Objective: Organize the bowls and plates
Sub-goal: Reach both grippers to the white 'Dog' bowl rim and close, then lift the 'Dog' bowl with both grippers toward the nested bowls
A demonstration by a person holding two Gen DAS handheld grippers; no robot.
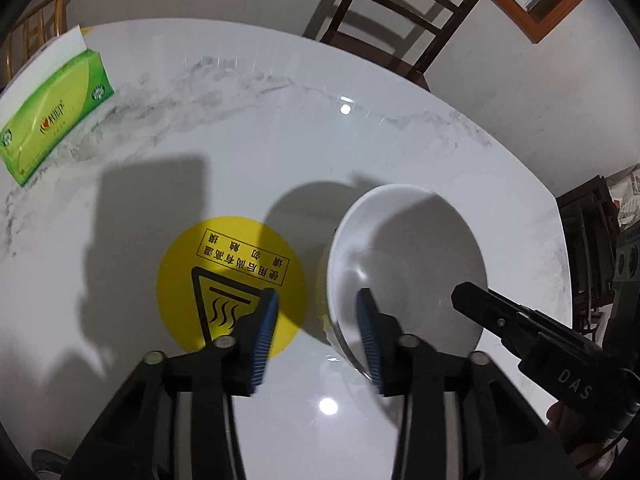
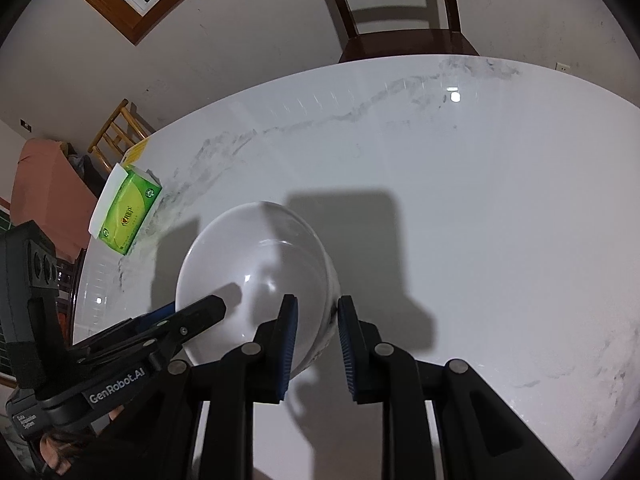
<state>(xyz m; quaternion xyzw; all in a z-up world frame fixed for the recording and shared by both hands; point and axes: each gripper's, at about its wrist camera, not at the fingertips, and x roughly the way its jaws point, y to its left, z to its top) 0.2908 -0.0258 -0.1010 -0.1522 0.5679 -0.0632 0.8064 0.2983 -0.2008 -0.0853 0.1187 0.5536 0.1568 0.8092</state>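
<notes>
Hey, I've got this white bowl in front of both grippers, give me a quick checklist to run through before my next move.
1. Right gripper grips the white ceramic bowl: ok, its rim sits between the fingers, apparently clamped.
2. Left gripper grips the bowl: not ok, it straddles the rim but the outer finger stands apart from the wall.
3. Bowl level: not ok, tilted.
4. Bowl's base resting on the white marble table: cannot tell.
5. Green tissue box out of the way: ok, far off at the table's edge.
</notes>
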